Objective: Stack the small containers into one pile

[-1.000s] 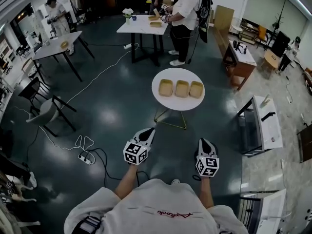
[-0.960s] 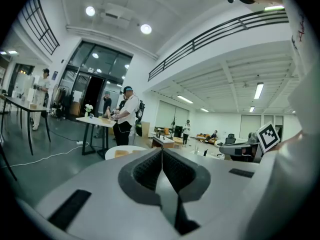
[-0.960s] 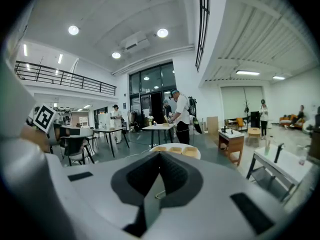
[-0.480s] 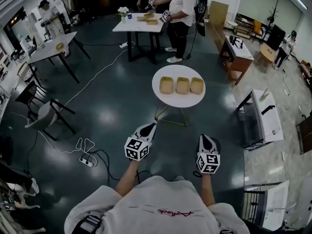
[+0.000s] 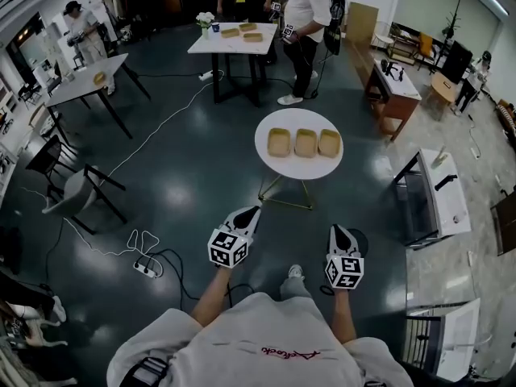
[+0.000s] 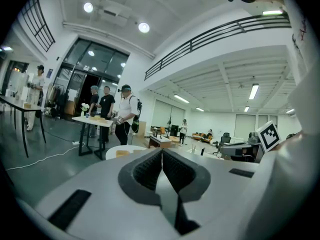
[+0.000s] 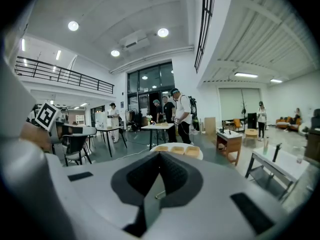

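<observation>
Holds left gripper [image 5: 251, 211] and right gripper [image 5: 337, 230] out ahead, level with each other and well short of the table [image 5: 299, 171]. Keeps both clenched shut on nothing, likely because nothing to grasp lies within reach yet. Finds three containers [image 5: 304, 143] at the table's middle, just beside one another in one row from left edge toward right edge. Lie unstacked and open side up, probably set apart for taking one at a time. Point each long axis from near edge to far edge, across the row.
</observation>
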